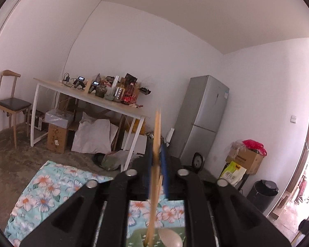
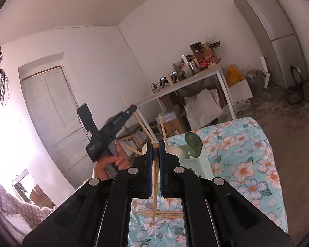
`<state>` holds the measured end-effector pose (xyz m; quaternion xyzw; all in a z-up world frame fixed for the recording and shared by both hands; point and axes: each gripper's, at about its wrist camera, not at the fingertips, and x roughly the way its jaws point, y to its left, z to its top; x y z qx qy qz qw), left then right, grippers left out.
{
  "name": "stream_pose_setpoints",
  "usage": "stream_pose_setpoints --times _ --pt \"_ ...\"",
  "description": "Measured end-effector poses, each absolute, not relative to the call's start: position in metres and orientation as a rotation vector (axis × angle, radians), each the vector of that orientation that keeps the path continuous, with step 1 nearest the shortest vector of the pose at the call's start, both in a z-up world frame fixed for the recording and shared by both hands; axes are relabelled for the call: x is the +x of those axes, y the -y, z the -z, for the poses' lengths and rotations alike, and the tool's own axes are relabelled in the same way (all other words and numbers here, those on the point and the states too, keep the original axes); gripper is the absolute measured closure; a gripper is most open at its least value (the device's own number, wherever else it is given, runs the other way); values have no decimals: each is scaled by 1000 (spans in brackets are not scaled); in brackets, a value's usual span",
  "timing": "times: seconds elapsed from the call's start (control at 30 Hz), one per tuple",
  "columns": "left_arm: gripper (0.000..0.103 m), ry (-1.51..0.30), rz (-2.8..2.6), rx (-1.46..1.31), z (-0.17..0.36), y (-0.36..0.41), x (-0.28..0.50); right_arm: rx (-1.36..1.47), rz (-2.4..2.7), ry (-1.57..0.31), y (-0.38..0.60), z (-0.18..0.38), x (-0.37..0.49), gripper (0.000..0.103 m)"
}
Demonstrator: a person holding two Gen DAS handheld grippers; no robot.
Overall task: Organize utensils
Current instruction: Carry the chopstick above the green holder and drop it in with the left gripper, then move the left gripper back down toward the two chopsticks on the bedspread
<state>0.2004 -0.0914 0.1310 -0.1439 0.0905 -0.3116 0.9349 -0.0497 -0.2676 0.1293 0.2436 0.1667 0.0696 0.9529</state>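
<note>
right tongs (image 2: 155,146) clamped on a chopstick (image 2: 155,177) pointing forward, left tongs (image 1: 157,154) narrow around upright chopsticks (image 1: 157,131)

We are in a lived-in home room: a grey fridge (image 1: 201,119) at the far wall, a cluttered table (image 1: 88,100) (boxes stacked beneath), a wooden chair (image 1: 9,107), a floral tablecloth (image 2: 243,164).

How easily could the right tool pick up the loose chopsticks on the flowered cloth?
Probably not yet: the right tool is shut on a chopstick, so it is occupied. The loose chopsticks lie just below it on the flowered cloth, nothing in between.
</note>
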Motion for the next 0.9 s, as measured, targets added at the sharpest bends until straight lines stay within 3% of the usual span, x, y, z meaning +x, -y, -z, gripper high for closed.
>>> stream_pose_setpoints --times 0.1,0.2,0.3,0.6,0.9 --pt "52 -169 615 -294 -130 87 193 486 -134 -326 267 -133 -52 99" --pt "36 -160 600 -280 -132 80 186 479 -124 -310 268 -137 -55 99" --pt "28 -147 591 -286 -134 67 174 457 -116 -292 266 -146 -57 99" --pt "11 -206 625 -222 -116 25 129 400 -103 -201 269 -182 -61 99" --pt "9 -391 648 -131 -51 -2 97 301 -154 -112 257 -223 -37 99"
